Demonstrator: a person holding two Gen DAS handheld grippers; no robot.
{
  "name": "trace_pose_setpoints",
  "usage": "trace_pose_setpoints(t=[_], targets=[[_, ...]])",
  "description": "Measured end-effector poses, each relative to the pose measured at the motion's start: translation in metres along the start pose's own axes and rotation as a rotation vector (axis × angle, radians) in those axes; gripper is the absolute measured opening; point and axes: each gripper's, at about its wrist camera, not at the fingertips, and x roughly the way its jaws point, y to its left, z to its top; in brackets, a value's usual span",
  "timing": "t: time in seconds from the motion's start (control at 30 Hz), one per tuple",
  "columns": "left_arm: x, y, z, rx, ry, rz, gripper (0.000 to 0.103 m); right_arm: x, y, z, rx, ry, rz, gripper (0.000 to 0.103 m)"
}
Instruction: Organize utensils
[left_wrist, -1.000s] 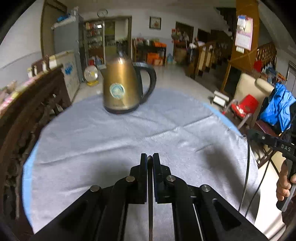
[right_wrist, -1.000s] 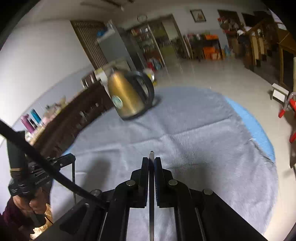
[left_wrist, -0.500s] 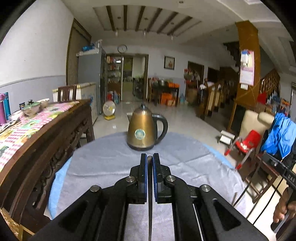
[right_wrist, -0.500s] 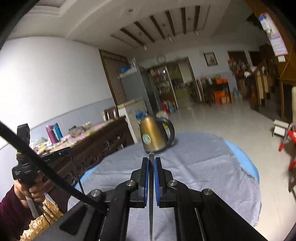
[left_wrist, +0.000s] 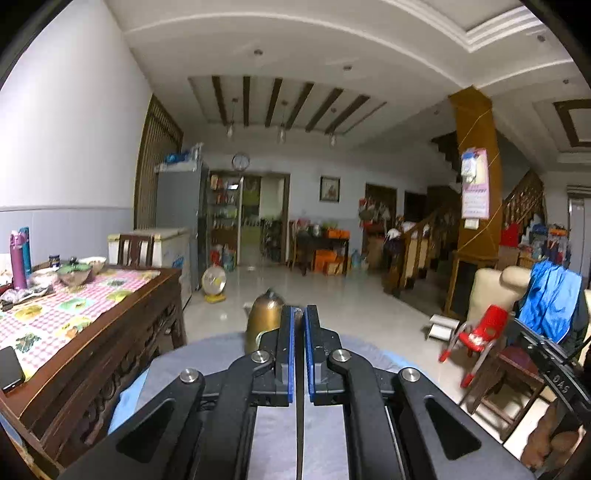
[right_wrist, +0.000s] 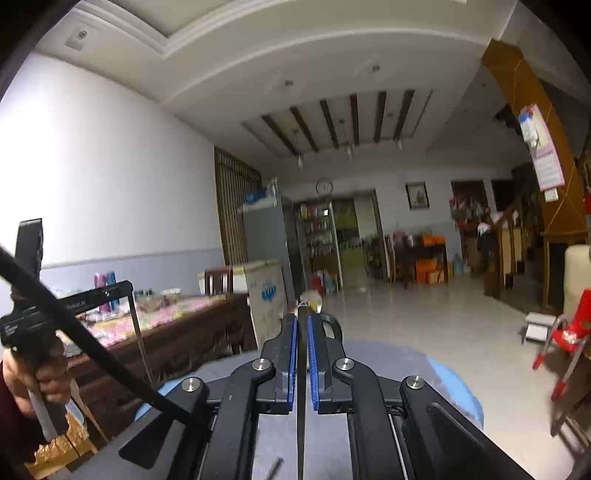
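kettle (left_wrist: 263, 322) half hidden behind left gripper (left_wrist: 299, 317) (handle unseen); utensils: undiscernible

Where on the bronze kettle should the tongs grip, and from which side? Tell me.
The black loop handle, approached from the right of the bronze kettle: it stands upright, the handle juts out that side, and the body looks too broad and smooth to pinch.

My jaws are matt black plastic with blue pads and bright metal pivot pins. The kettle (left_wrist: 263, 325) ahead is brushed bronze metal. A soft grey cloth (left_wrist: 192, 363) covers my counter; the side table (left_wrist: 122, 325) is dark carved glossy wood.
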Motion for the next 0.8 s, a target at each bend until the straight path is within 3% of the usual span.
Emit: trace_pose_setpoints(t=[0.33,0.8], targets=[[-0.035,-0.029,0.006,-0.049,-0.128,-0.011,0.005,-0.03,0.039,0.038,0.018,-0.18,0.077,0.006],[-0.041,-0.044,-0.041,-0.121,-0.053,0.022,0.006,-0.02,0.044,-0.008,0.085,-0.043,0.16,0.006]])
